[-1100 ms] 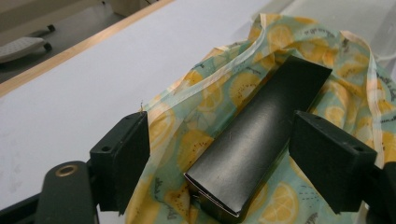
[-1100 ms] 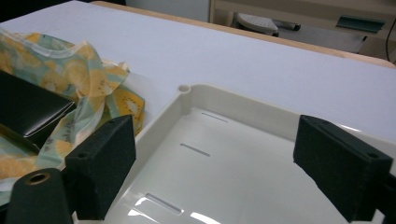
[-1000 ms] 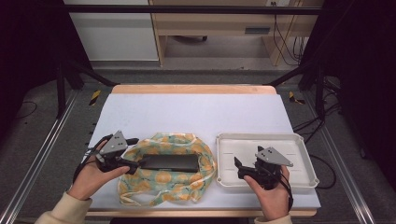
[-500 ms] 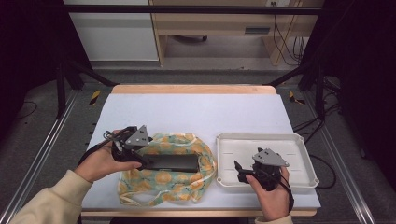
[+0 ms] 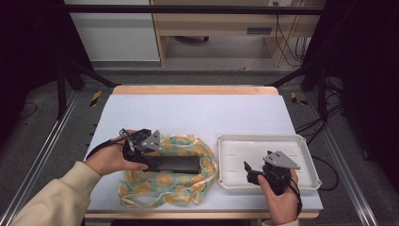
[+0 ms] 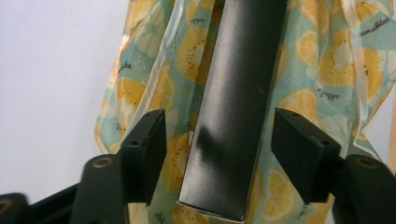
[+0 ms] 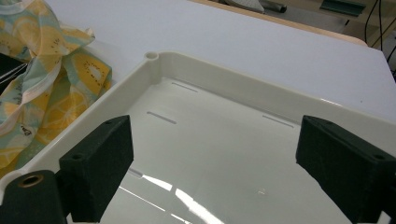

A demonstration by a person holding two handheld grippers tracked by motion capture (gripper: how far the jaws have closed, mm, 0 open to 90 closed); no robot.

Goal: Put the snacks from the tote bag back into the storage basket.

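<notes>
The black box (image 6: 233, 112) lies on the fruit-print bag (image 5: 164, 181) on the desk (image 5: 197, 113); stiff, light, slick card, best pinched across its narrow sides; left gripper (image 6: 219, 154) jaws have been closing, straddling its end, not yet pressing; right gripper (image 7: 215, 158) jaws spread over the white tray (image 7: 224, 88).

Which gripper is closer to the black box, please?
Left: the left gripper straddles the black box, jaws closing but not touching it; the right gripper hovers over the white tray.

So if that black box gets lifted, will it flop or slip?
The black box looks like a stiff carton with sharp edges, so it probably won't flop. It seems light. Its smooth sheen might slip between the left gripper pads, and the bag beneath may drag along.
</notes>
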